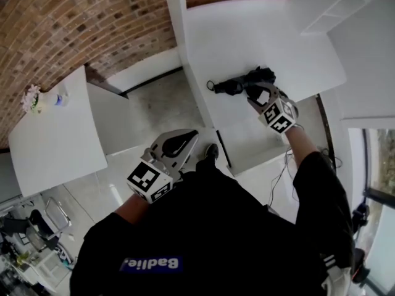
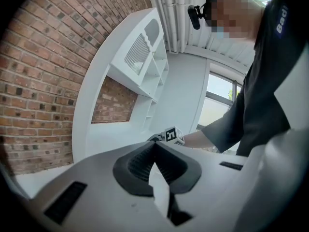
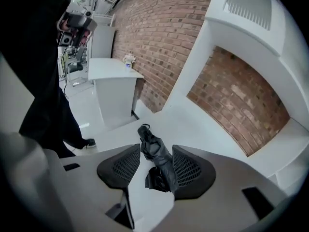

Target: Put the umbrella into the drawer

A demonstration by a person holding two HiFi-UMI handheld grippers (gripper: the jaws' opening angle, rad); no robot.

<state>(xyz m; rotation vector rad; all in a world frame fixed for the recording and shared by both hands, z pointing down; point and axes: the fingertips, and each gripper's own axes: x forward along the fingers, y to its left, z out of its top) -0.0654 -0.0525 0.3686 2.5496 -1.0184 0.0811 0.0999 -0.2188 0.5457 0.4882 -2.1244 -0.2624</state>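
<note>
Closest to the person's body, the left claw (image 1: 185,142) hangs low in front of the black top, over the pale floor and well apart from the work. In the left gripper view its jaws are pressed together, with nothing between the dark ribbed pads (image 2: 145,161). That same view shows the marker cube (image 2: 173,135) of the other claw far ahead, with a dark sleeve reaching toward it. A dark shoe (image 1: 211,152) shows on the floor just beside the left claw.

Farther out, the drawer (image 1: 259,148) stands pulled out from the front edge of the white desk (image 1: 247,36), right under the person's stretched right arm.

Beyond the drawer, the right claw (image 1: 254,97) reaches over the desk top. Its jaws are spread apart, one on each side of the umbrella (image 1: 237,84), and are not clamped on it. In the right gripper view the right claw (image 3: 156,150) straddles the folded black umbrella (image 3: 150,140), which lies flat on the desk and runs away from the camera, its handle end with a loop farthest out. The umbrella sits closer to the right-hand pad, perhaps brushing it, with a clear gap on the other side. It is on the desk top, not in the drawer.

Behind the desk rises a brick wall (image 1: 74,23). Off to the left stands a second white desk (image 1: 55,143) carrying a small bunch of flowers (image 1: 32,96).
</note>
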